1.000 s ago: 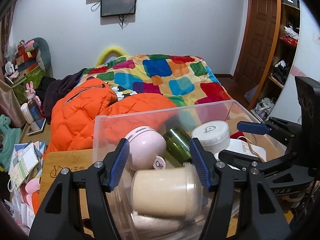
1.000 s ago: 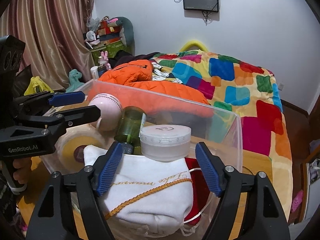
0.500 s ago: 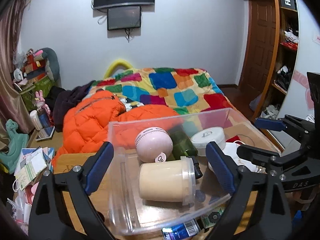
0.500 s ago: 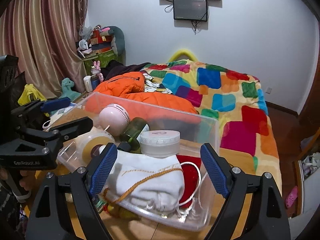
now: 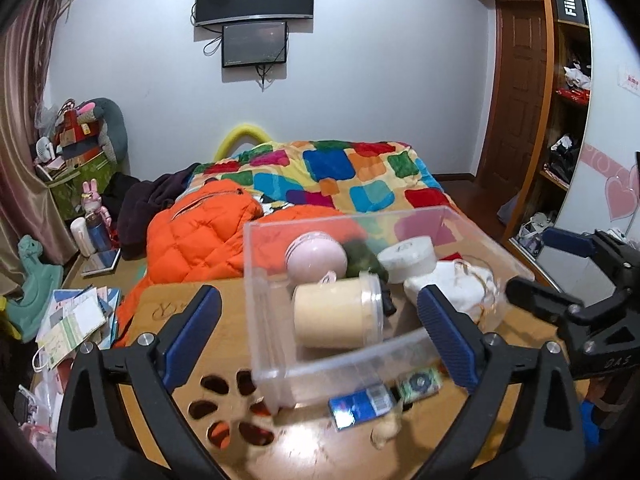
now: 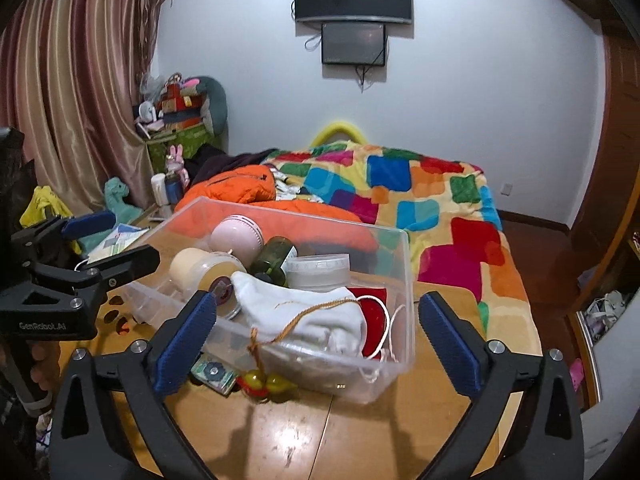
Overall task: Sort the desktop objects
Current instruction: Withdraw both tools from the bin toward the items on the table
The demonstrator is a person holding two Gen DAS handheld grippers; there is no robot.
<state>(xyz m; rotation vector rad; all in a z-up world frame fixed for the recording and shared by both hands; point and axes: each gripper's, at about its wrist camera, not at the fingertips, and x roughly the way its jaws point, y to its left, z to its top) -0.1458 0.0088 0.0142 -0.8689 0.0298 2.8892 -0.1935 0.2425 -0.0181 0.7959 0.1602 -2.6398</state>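
A clear plastic box (image 5: 272, 360) (image 6: 404, 280) stands on the wooden table. Inside it lie a cream jar (image 5: 332, 316) on its side, a pink ball-shaped gadget (image 5: 316, 256), a green bottle (image 5: 362, 258), a white round tin (image 5: 408, 254) and a white cloth pouch (image 6: 304, 316). My left gripper (image 5: 320, 332) faces the box's left end, jaws opening, pads clear of its walls. At the box's right end my right gripper (image 6: 316, 336) is opening too, touching nothing. A blue packet (image 5: 360, 402), a green packet (image 6: 214, 372) and a yellow-red charm (image 6: 264, 384) lie at the box's near edge.
The table (image 6: 320, 432) has cut-out holes (image 5: 224, 408) near its left end. Behind it is a bed with a colourful quilt (image 6: 420, 200) and an orange jacket (image 5: 200, 232). Papers (image 5: 76, 320) are piled at the left, and shelves (image 5: 568, 140) stand at the right.
Both grippers have opened wide and drawn back from the box, which now looks smaller and farther off. More bare table shows in front of it.
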